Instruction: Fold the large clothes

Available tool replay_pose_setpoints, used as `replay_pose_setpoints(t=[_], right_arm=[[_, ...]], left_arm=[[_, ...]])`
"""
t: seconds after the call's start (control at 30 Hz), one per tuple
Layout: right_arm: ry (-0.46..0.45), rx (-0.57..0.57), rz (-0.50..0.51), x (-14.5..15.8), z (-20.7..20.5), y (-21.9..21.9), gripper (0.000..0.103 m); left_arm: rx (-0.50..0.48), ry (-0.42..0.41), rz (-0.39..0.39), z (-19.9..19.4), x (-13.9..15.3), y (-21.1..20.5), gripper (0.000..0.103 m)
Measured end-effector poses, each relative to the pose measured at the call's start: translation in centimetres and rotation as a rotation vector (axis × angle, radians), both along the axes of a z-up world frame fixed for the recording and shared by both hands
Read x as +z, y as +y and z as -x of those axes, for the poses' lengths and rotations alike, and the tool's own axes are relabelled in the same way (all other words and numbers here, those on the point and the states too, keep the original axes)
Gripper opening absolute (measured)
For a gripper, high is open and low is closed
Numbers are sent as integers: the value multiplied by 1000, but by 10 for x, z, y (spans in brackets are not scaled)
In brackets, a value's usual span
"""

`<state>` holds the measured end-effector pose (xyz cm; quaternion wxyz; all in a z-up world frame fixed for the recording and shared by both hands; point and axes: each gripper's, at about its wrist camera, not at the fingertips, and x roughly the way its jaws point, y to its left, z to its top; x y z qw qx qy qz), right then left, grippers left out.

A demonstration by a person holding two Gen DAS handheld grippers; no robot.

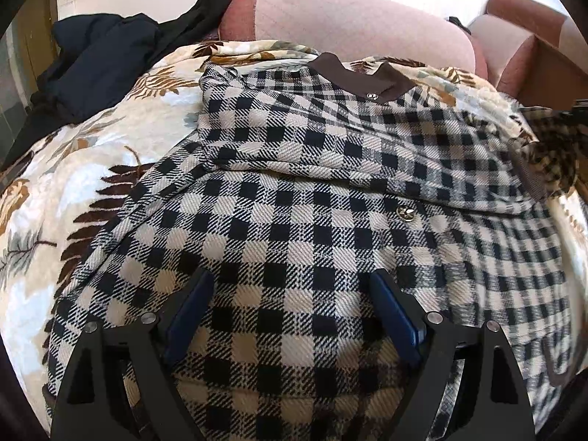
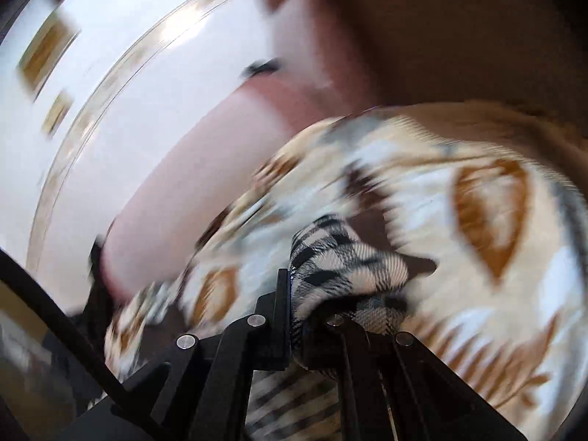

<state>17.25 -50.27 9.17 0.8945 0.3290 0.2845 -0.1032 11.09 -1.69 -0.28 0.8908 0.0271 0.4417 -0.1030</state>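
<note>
The checked jacket [image 1: 294, 183] is spread over the leaf-print blanket [image 1: 73, 169], collar toward the pink sofa back [image 1: 349, 18]. The left gripper [image 1: 292, 312] is held spread above it; the right gripper [image 2: 312, 294] is pinched on a sleeve fold. The fold is best carried across taut, then laid flat.

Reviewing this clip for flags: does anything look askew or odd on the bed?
Nothing damaged. The checked jacket lies rumpled, one sleeve folded across its chest; the right gripper is clamped on a bunched piece of it. The right wrist view is motion-blurred.
</note>
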Motion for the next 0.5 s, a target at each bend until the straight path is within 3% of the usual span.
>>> replay_pose_setpoints(t=[0.13,0.37,0.43,0.5], right_arm=[[29,235,88,-6,-28,79,5],[99,670,286,-43,-45,218,11],[113,746,292,-52,-41,242,41],[128,796,259,-56,-32,254,54]], left_arm=[[34,-6,101,10,18,23,86],[95,-71,173,7,51,68,86],[101,-81,191,3,57,75,86],[94,-82,218,-4,62,76,86]])
